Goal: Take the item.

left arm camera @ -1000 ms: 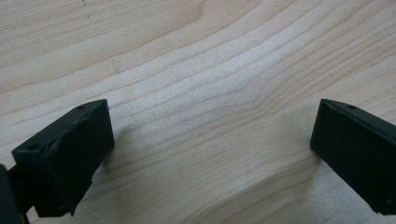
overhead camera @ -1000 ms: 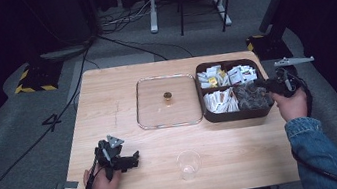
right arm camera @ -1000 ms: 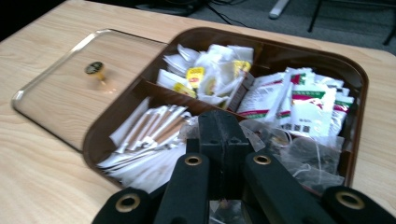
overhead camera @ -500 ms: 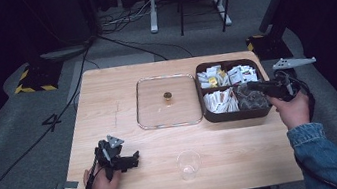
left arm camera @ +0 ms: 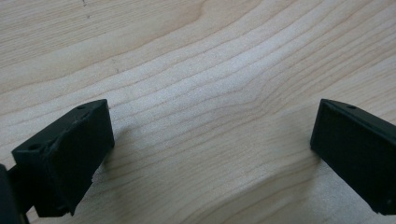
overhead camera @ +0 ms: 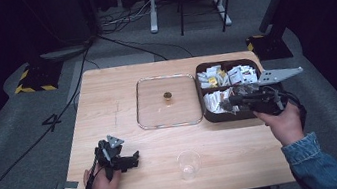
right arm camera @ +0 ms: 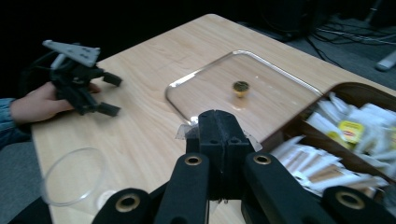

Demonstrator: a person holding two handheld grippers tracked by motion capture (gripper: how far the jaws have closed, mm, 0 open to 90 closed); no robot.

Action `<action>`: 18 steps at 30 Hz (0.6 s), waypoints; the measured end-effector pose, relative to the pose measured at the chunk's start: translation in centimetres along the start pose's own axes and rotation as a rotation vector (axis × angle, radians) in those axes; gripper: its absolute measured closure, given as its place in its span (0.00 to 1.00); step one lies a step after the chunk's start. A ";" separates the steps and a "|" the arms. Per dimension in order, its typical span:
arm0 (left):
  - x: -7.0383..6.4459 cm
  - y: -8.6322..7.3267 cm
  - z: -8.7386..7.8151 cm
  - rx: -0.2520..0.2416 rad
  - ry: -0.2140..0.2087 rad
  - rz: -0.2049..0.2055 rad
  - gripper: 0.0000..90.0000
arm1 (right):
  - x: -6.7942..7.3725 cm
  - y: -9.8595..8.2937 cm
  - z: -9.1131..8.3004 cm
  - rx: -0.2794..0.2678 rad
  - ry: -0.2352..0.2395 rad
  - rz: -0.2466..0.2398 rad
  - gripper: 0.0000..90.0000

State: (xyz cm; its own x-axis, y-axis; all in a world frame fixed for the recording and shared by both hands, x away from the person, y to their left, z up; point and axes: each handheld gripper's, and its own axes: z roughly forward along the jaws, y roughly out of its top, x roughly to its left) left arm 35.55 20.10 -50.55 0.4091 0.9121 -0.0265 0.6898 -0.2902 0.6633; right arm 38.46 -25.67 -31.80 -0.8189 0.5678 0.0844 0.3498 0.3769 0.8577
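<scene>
Right gripper (overhead camera: 232, 100) has lifted a clear packet (right arm camera: 187, 131) from the box (overhead camera: 234, 116).

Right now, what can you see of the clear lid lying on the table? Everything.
The clear square lid with rounded corners looks like glass or clear plastic, with a thin bright rim and a small brass-coloured knob standing at its centre. It lies flat, knob up, on the light wooden table, its right edge close beside the dark brown compartment tray of packets; whether they touch cannot be told. The wood grain shows through it. Neither gripper touches it. In the right gripper view it lies just beyond the right gripper, which is pinching a small clear wrapper.
</scene>
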 end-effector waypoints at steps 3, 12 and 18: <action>0.0 0.0 0.0 0.000 0.000 0.000 0.00 | 1.4 0.2 0.3 -0.004 0.035 -0.023 1.00; 0.1 0.1 0.0 0.003 -0.003 0.007 0.00 | 4.8 0.1 1.2 -0.013 0.131 -0.065 1.00; 0.1 0.3 0.3 0.000 -0.003 0.009 0.00 | 6.3 -0.1 1.8 -0.006 0.173 -0.077 1.00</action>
State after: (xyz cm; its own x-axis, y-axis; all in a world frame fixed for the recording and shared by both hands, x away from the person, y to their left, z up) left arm 35.96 19.99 -50.54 0.4176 0.9083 -0.0228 0.6860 -0.2988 0.6635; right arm 34.10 -20.78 -32.27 -0.9095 0.4025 0.1040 0.2805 0.4095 0.8681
